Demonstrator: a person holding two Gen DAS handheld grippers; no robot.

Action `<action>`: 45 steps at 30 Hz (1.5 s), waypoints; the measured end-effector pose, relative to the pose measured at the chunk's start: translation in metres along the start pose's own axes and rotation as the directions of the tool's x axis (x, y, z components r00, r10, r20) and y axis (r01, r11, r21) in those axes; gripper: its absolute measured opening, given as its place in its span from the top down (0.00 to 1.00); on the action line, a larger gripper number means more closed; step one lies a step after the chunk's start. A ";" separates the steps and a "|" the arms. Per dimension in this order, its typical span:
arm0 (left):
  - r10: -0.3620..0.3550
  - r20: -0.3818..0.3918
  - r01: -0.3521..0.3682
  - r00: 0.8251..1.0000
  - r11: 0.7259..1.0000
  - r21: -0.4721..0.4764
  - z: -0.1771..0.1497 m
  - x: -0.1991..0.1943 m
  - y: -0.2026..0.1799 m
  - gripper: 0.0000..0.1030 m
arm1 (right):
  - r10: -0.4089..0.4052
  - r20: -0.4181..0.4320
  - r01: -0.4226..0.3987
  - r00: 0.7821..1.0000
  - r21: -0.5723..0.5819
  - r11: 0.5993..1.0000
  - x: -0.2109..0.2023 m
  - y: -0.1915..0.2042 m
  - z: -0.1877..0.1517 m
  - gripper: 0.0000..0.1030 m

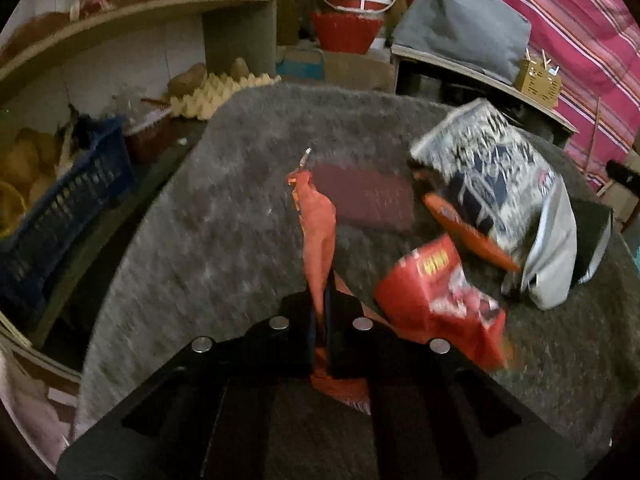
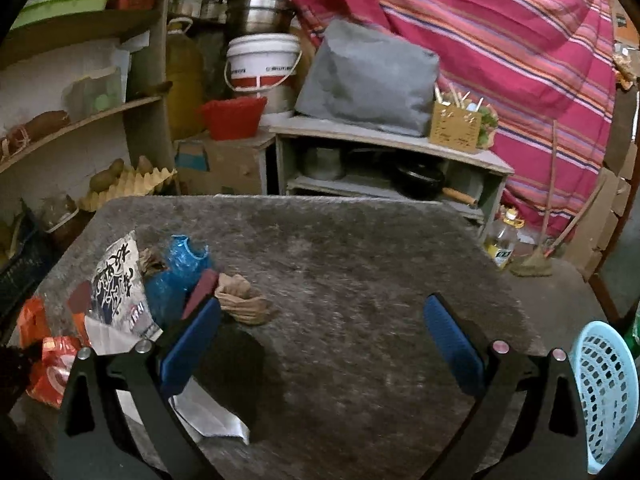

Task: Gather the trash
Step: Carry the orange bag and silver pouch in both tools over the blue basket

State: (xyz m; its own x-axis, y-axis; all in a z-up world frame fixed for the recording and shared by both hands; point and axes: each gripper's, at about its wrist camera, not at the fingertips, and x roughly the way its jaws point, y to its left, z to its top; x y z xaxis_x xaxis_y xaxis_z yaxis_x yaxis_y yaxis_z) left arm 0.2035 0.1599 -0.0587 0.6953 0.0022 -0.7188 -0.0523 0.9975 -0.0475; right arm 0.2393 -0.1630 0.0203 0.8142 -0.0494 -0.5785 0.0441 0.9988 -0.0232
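Crinkled, seemingly foil orange wrapper [image 1: 318,220]

This is a cramped home storeroom or pantry corner. Wooden shelves [image 2: 80,120] hold baskets and tubs, an egg tray [image 2: 128,186] carries potatoes, and a steel pot [image 2: 260,10] sits above a white plastic bucket [image 2: 262,64]. A striped pink cloth [image 2: 500,48] hangs as a wall behind a low cabinet [image 2: 384,160] storing pans, and a grey felt-covered table [image 2: 360,280] stands in front.
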 end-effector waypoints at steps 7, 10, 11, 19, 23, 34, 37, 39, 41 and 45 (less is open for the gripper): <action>0.012 0.043 -0.011 0.999 1.000 -0.025 0.012 -0.014 0.003 0.99 | -0.009 -0.068 0.005 0.998 -0.053 0.999 0.023 0.015 -0.010 0.04; 0.014 0.057 -0.013 0.998 1.000 -0.011 0.012 -0.019 -0.002 0.99 | -0.076 -0.048 0.071 0.996 -0.103 0.992 0.020 0.013 -0.016 0.04; 0.017 0.061 -0.017 0.998 1.000 -0.010 0.013 -0.021 -0.003 0.99 | -0.091 -0.042 0.086 0.995 -0.106 0.991 0.019 0.009 -0.017 0.04; -0.021 0.117 0.029 0.993 0.997 -0.065 0.026 -0.040 -0.002 0.99 | -0.171 -0.060 0.169 0.983 -0.037 0.985 0.015 -0.044 -0.017 0.04; -0.064 0.145 0.072 0.987 0.996 -0.050 0.030 -0.051 -0.016 0.99 | -0.126 -0.012 0.126 0.992 -0.011 0.992 -0.003 -0.049 -0.012 0.04; -0.102 0.151 0.101 0.983 0.995 0.011 0.033 -0.054 -0.061 0.99 | 0.022 -0.121 -0.038 0.992 -0.133 0.990 0.013 0.002 -0.043 0.04; -0.102 0.146 0.100 0.984 0.995 0.018 0.031 -0.053 -0.066 0.99 | 0.012 -0.143 -0.036 0.990 -0.167 0.985 0.019 0.008 -0.050 0.04; -0.097 0.137 0.094 0.986 0.995 0.024 0.030 -0.050 -0.069 0.99 | 0.032 -0.162 -0.059 0.986 -0.164 0.985 0.024 0.009 -0.053 0.04; -0.093 0.132 0.090 0.987 0.996 0.027 0.030 -0.048 -0.071 0.99 | 0.047 -0.166 -0.074 0.985 -0.162 0.984 0.026 0.010 -0.054 0.06; -0.089 0.125 0.086 0.988 0.996 0.032 0.030 -0.046 -0.076 0.99 | 0.112 -0.175 -0.139 0.978 -0.150 0.979 0.024 0.011 -0.054 0.25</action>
State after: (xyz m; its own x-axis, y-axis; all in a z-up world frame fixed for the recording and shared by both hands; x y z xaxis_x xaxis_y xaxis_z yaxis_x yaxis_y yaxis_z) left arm 0.1966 0.0859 -0.0010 0.7814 -0.0779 -0.6192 0.0304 0.9957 -0.0870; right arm 0.2284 -0.1531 -0.0378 0.7001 0.0646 -0.7111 -0.1566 0.9855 -0.0647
